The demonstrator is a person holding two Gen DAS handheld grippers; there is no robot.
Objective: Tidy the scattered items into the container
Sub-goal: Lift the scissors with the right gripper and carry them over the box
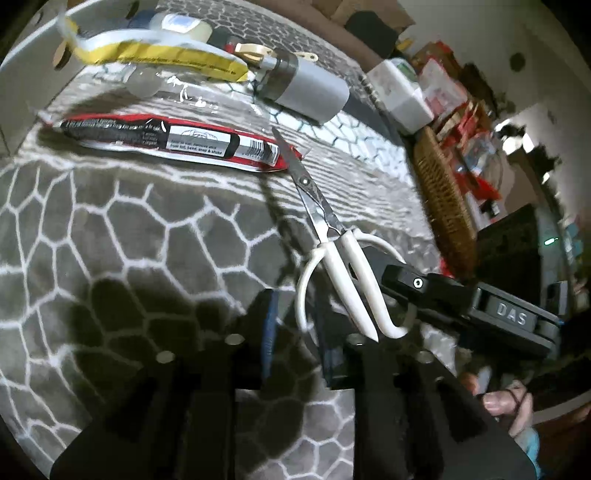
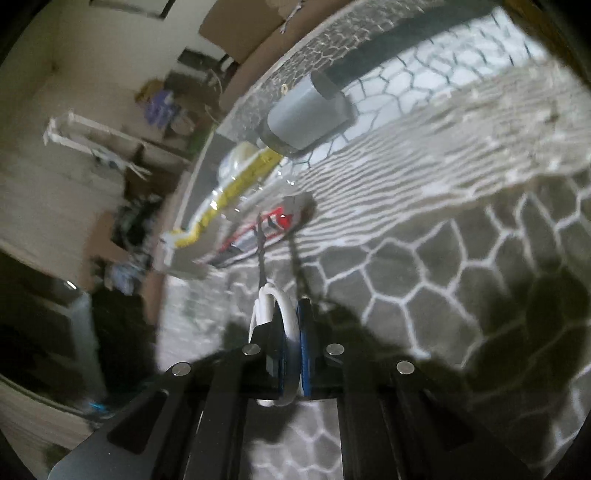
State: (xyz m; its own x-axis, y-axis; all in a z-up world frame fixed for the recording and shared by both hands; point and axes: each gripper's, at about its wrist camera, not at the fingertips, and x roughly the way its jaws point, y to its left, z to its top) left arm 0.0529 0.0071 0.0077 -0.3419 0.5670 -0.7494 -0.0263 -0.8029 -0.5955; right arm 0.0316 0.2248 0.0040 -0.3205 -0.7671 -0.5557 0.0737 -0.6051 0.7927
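Observation:
White-handled scissors [image 1: 334, 236] hang above the patterned cloth, blades pointing at a red and black packet [image 1: 173, 142]. My right gripper [image 1: 397, 291] comes in from the right in the left wrist view and is shut on the scissors' handle [image 2: 286, 321]. My left gripper [image 1: 295, 332] is open and empty, just below and left of the scissors. A yellow packet [image 1: 162, 55], a grey cylinder [image 1: 306, 88] and a clear blister pack [image 1: 147, 83] lie farther back on the cloth. A white container wall [image 1: 33, 74] stands at the top left.
A wicker basket [image 1: 443, 206] and a white box [image 1: 400, 96] sit beyond the table's right edge, with room clutter behind. A white bottle [image 1: 177, 24] lies at the container's far end. The grey honeycomb cloth [image 1: 129, 240] covers the table.

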